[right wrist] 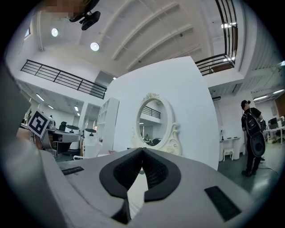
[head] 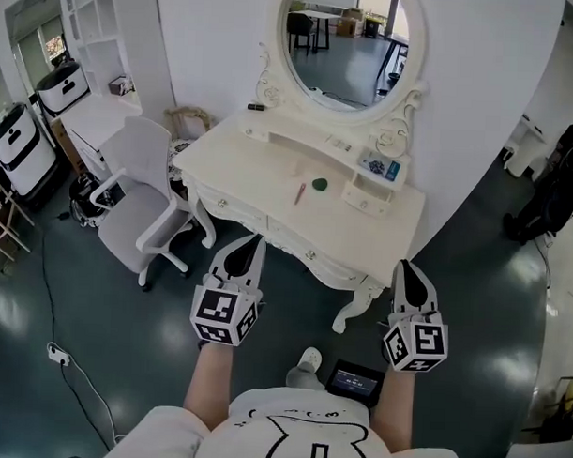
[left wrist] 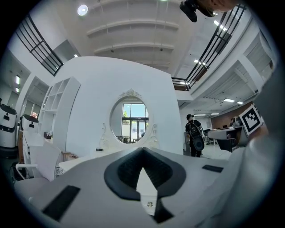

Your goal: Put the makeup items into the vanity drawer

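A white vanity table with an oval mirror stands ahead of me. On its top lie a thin pink pencil-like stick and a small green item. Its front drawers look closed. My left gripper hangs in front of the table's near edge, jaws shut and empty. My right gripper is off the table's right corner, jaws shut and empty. In the left gripper view the left gripper points at the mirror. In the right gripper view the right gripper points at the mirror.
A white swivel chair stands left of the vanity. A small box sits on the vanity's raised right shelf. A dark device lies on the floor by my feet. Cables run on the floor at left. Bags stand far right.
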